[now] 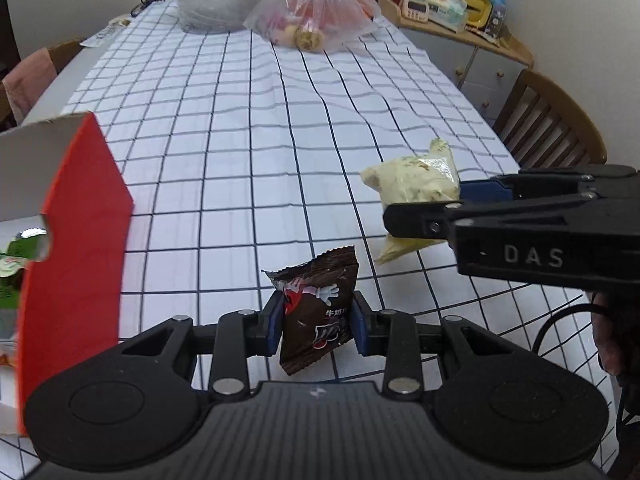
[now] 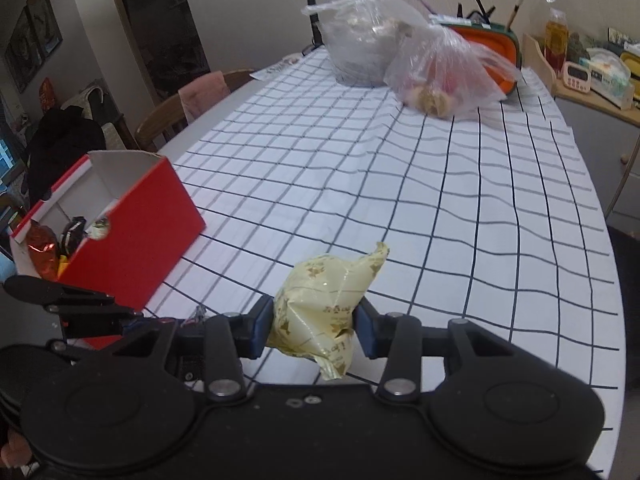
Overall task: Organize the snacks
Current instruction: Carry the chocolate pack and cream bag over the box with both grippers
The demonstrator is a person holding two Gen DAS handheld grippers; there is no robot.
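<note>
Left tongs pinch a brown snack packet at lower centre; right tongs clamp a pale yellow pouch; red box at left.

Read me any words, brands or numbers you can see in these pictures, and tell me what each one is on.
"DAS": white letters on the side of the right tool.
"牛奶": on the brown snack packet in the left tool; its remaining print is too blurred.
Cream snack packet: gold print, unreadable.
Shelf clutter: labels too small.
</note>
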